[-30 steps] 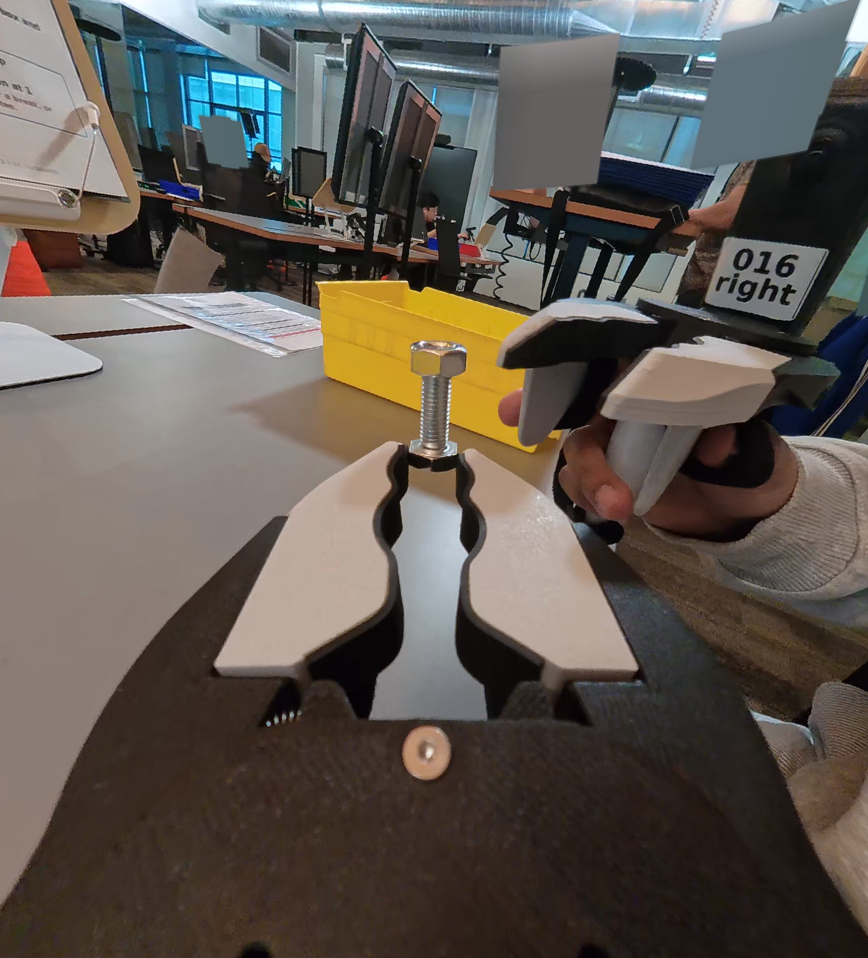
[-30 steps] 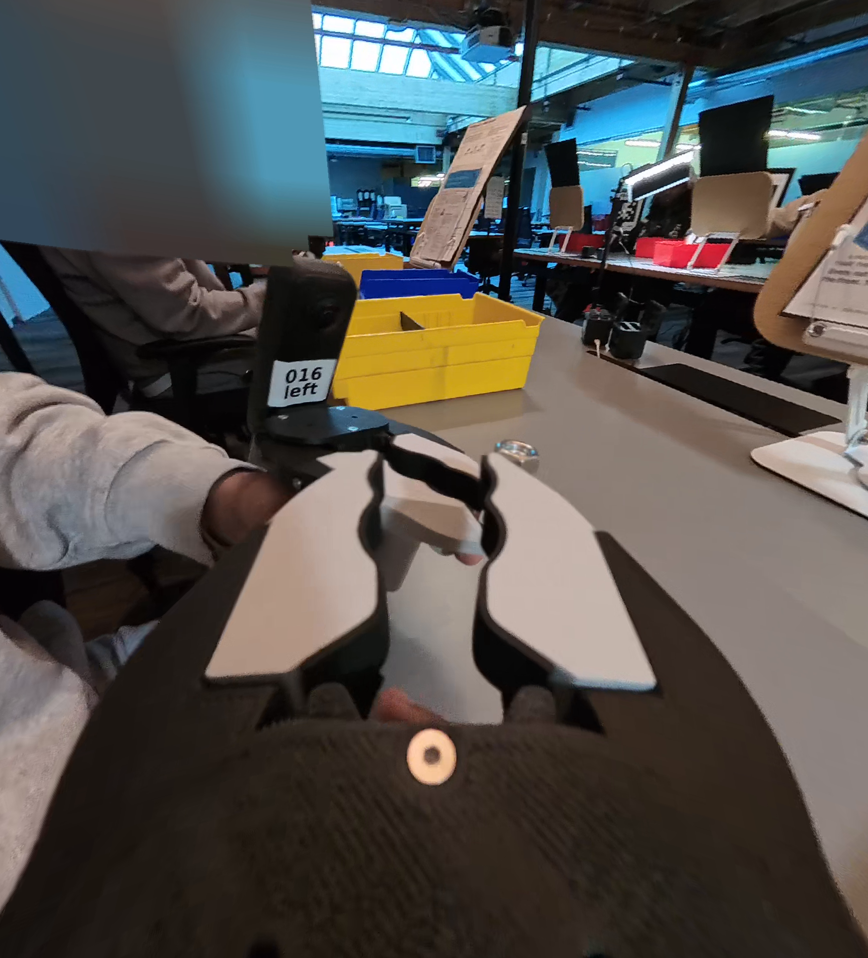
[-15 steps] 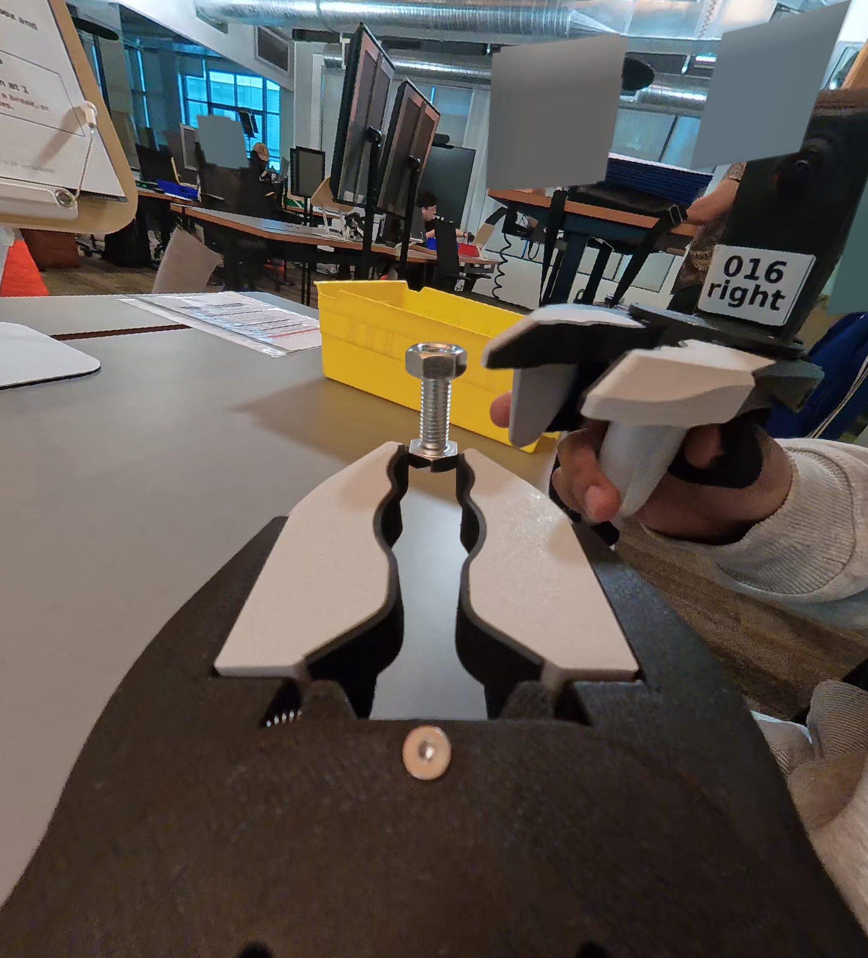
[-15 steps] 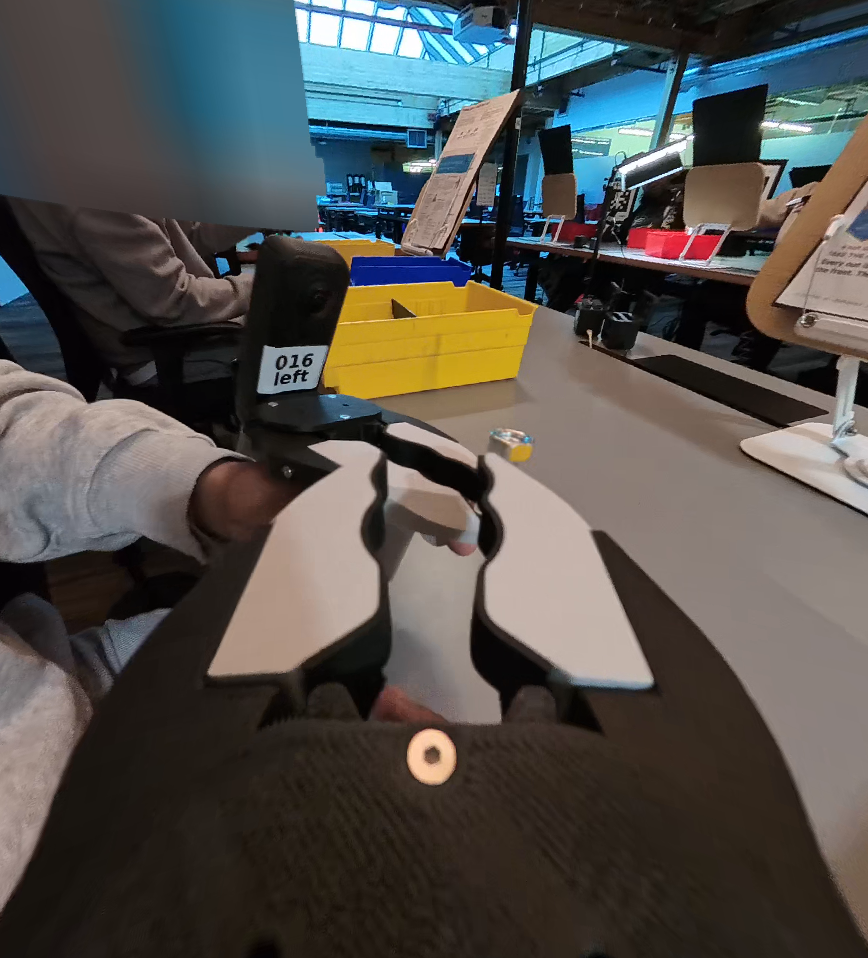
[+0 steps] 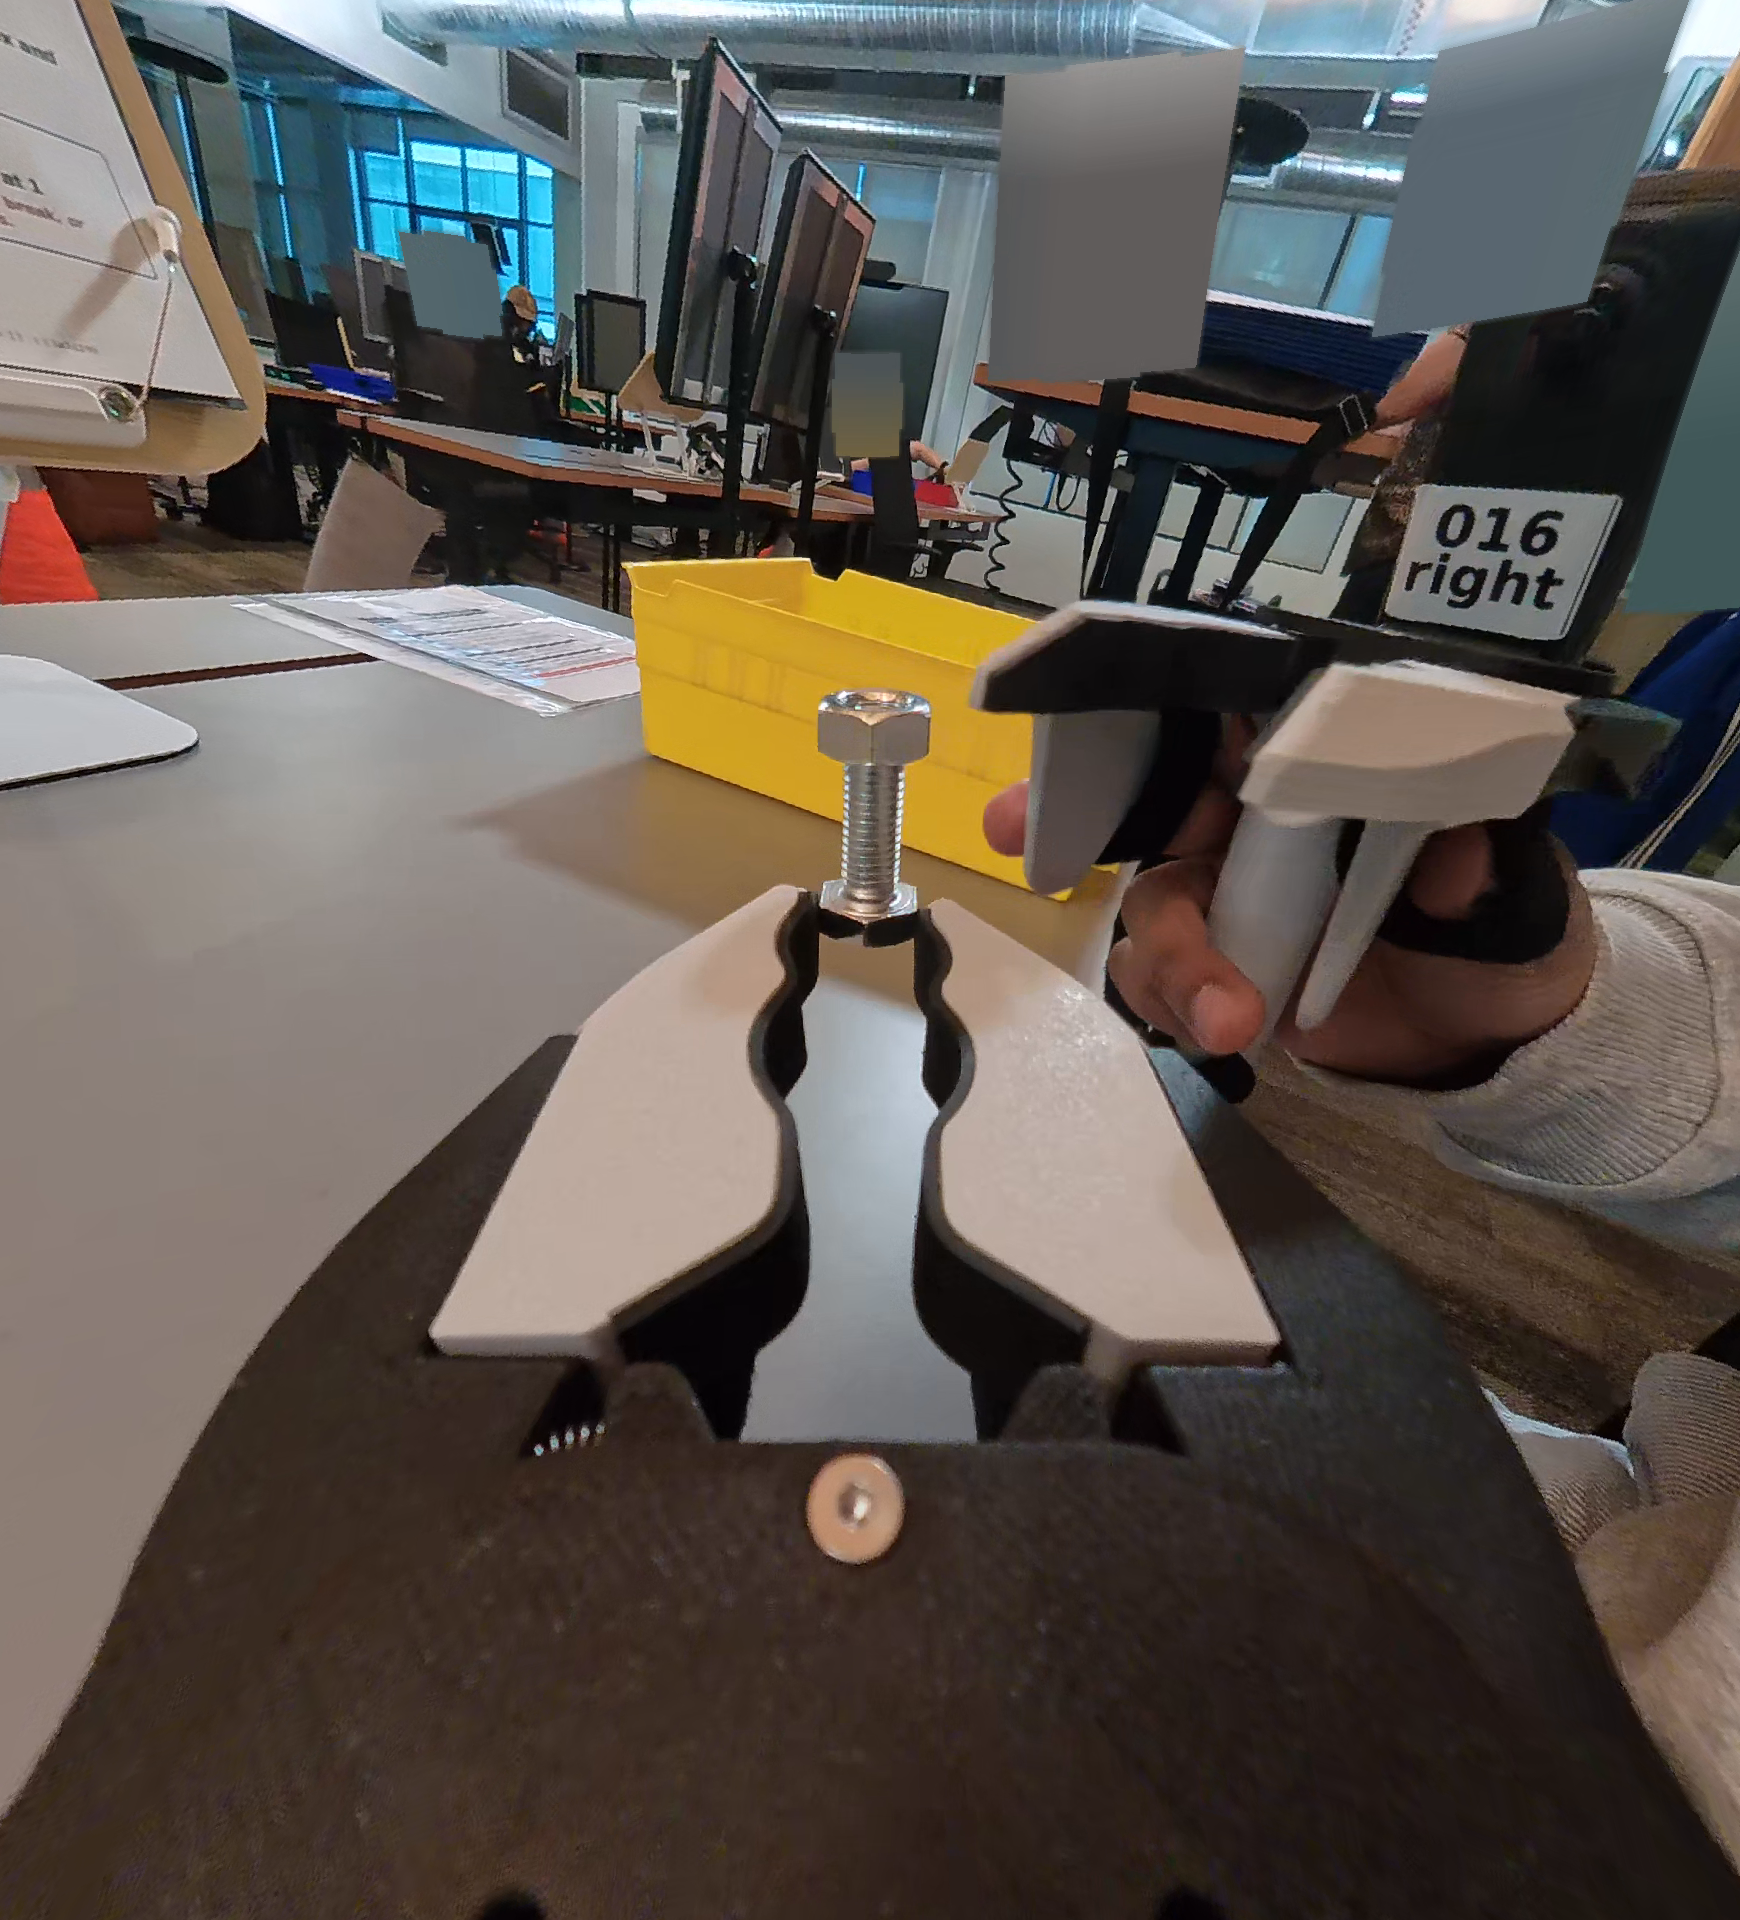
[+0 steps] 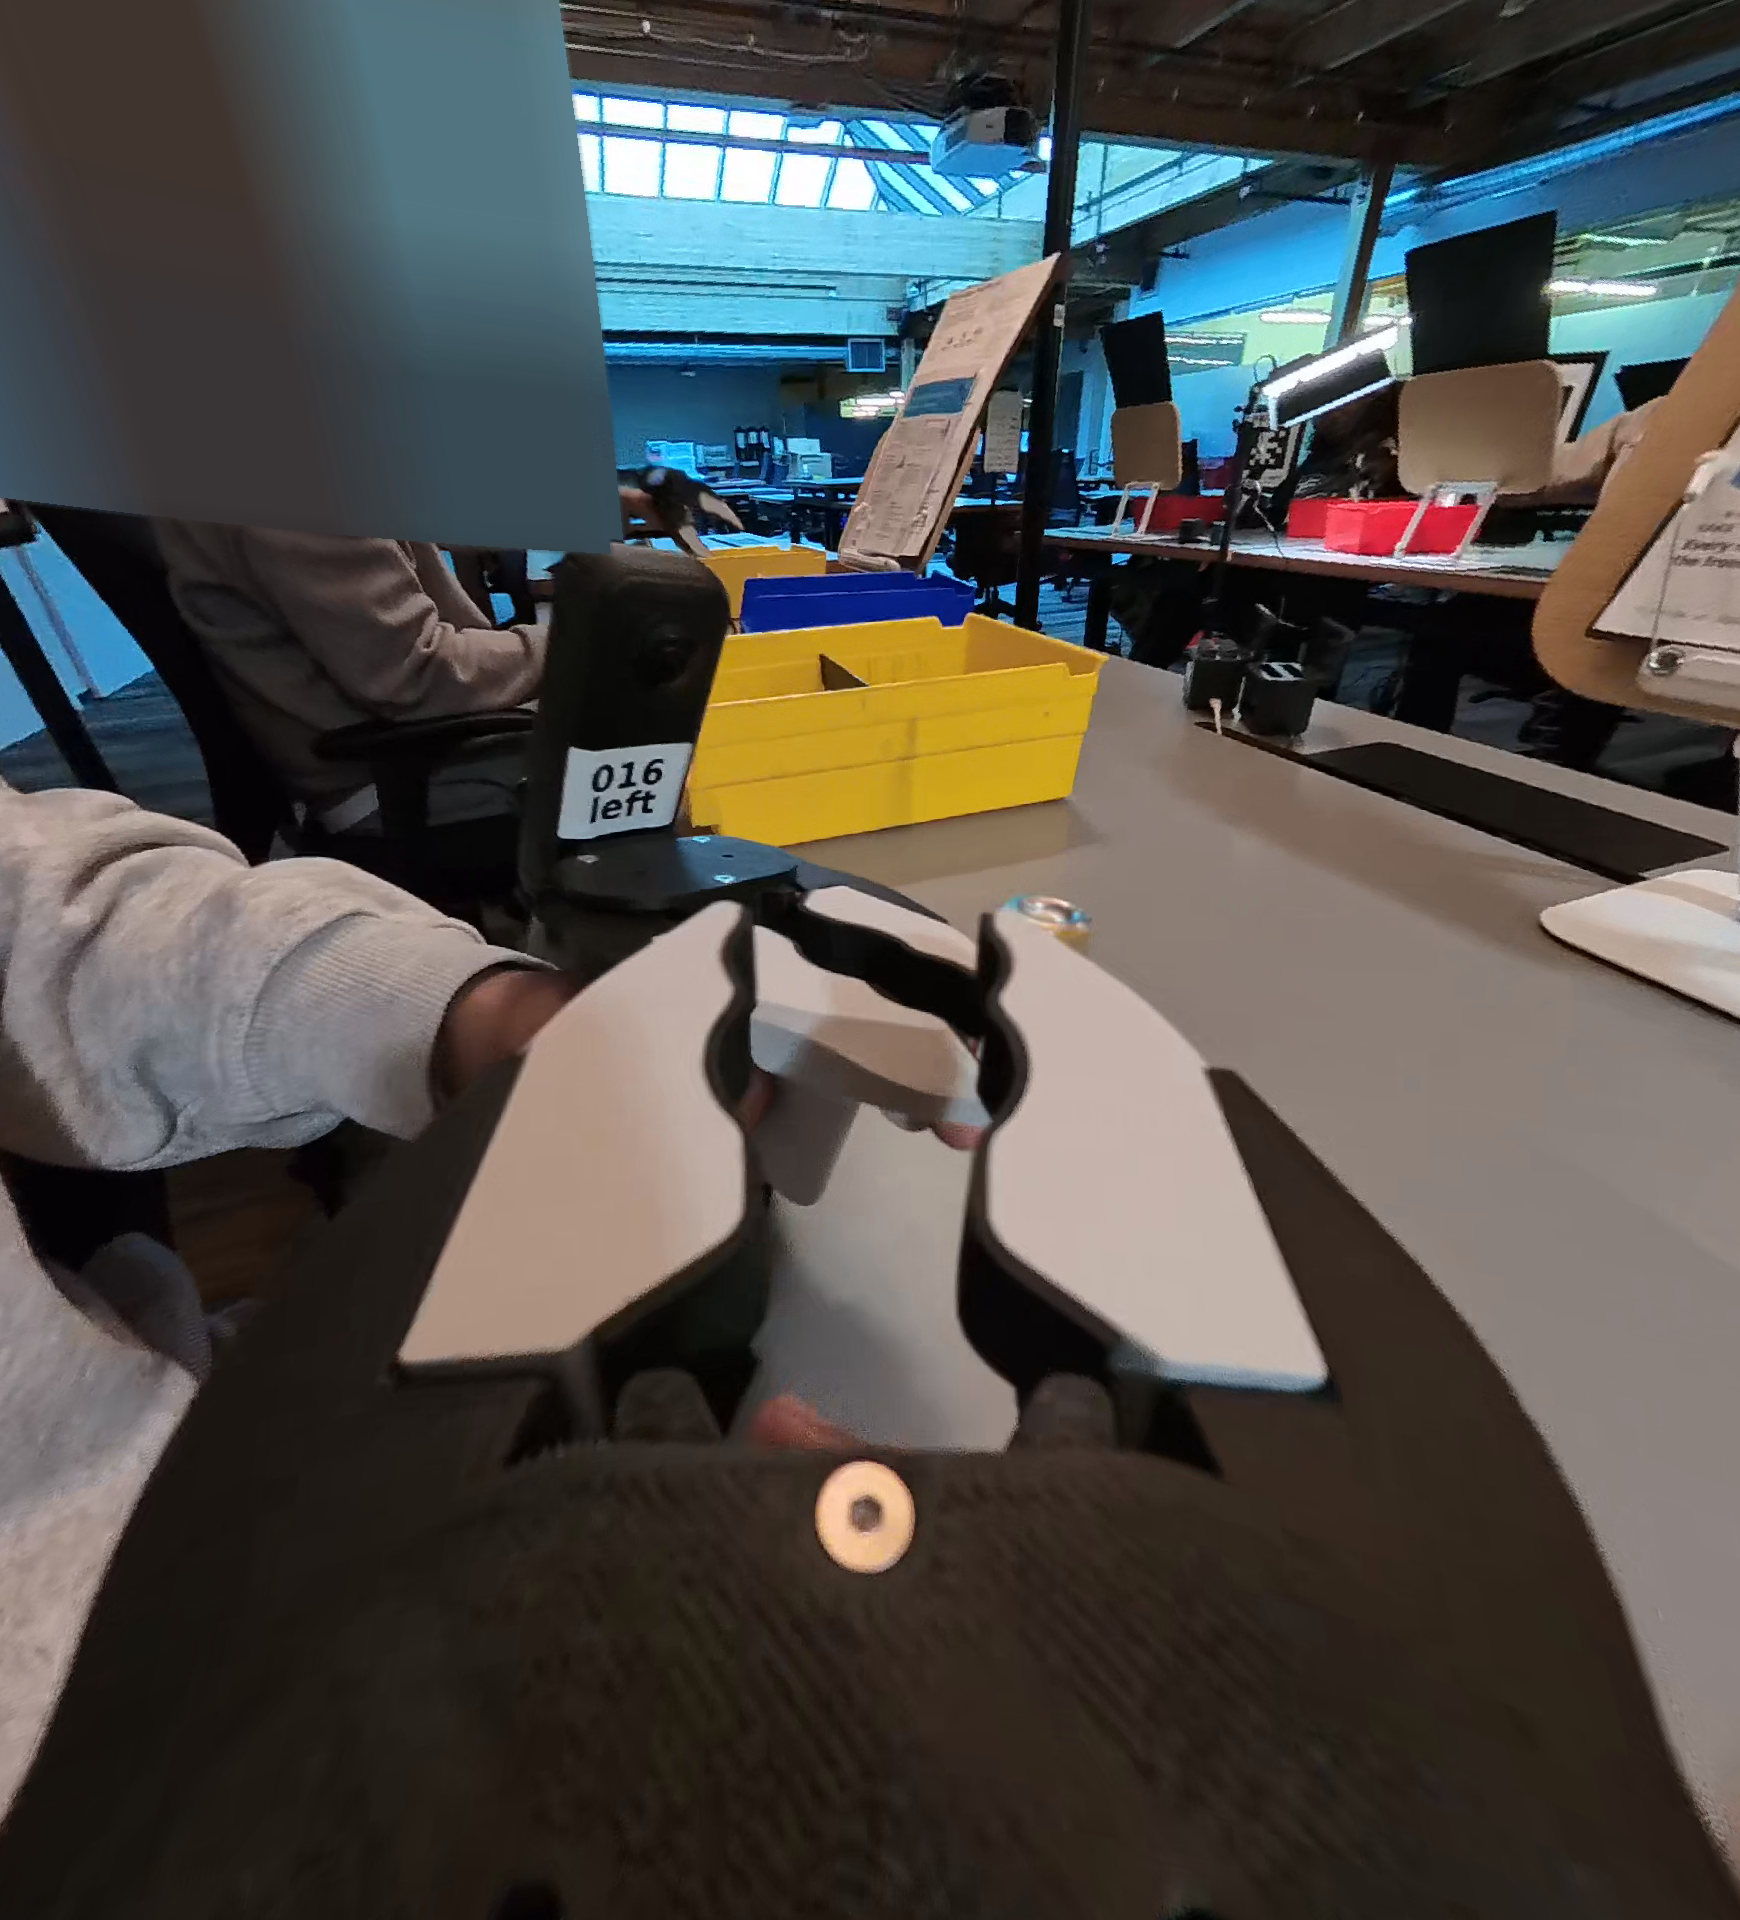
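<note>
A silver hex bolt (image 5: 871,790) stands upright, head on top, with a nut (image 5: 866,899) threaded on its lower end. My left gripper (image 5: 866,920) is shut on that nut and holds the bolt above the grey table (image 5: 222,987). My right gripper (image 5: 1146,727) is open and empty, level with the bolt head and a short way to its right, fingers pointing at it. In the right wrist view my right gripper (image 6: 861,925) is open, with the left gripper (image 6: 907,935) just beyond its tips and the bolt head (image 6: 1042,920) past the right fingertip.
A yellow bin (image 5: 804,665) stands on the table behind the bolt; it also shows in the right wrist view (image 6: 897,738). A clipboard stand (image 5: 24,717) is at the left, and papers (image 5: 461,634) lie at the back. A seated person's sleeve (image 6: 357,634) is beyond the table edge. My right fingertips sit around 5 cm from my left ones.
The right gripper has only wobbled slightly beside the bolt head. The left gripper and the bolt have stayed in place.
</note>
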Available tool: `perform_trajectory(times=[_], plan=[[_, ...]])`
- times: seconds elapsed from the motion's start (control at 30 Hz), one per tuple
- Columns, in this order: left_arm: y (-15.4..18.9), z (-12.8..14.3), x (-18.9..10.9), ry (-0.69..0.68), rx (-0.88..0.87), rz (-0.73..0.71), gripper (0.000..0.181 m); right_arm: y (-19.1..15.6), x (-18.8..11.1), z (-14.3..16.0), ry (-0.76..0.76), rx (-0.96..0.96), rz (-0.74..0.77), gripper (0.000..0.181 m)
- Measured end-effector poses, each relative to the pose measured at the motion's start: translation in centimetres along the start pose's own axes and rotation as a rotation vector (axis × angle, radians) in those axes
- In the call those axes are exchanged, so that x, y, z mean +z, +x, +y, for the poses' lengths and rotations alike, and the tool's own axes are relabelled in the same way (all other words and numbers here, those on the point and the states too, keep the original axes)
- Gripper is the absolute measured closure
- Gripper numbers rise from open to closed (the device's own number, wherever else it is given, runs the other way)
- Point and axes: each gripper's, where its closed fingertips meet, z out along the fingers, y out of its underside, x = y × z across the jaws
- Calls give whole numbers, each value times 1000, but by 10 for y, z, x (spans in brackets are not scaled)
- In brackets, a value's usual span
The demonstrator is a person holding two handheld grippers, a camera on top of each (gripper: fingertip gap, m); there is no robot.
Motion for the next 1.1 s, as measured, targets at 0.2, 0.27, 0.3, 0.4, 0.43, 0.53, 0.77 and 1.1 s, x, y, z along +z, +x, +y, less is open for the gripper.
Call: perform_trajectory(times=[0.2,0.27,0.3,0.4,0.43,0.53,0.77,1.1], plan=[[2,1,1,-7,11,4,163,15,-2,-6,65,1,82,112],[1,1,1,-8,6,3,163,13,1,-4,62,5,64,104],[1,1,0,-9,3,3,163,9,2,-2,50,11,42,105],[0,1,0,-5,-3,-1,163,2,2,-2,36,19,17,118],[0,1,0,-6,-3,-1,163,0,1,-2,31,19,7,132],[1,1,0,-8,3,1,163,2,-1,-3,30,49,3,143],[0,1,0,-10,-3,2,163,12,3,3,51,61,49,100],[-1,1,0,-7,-13,0,163,12,-6,-1,52,84,37,149]])
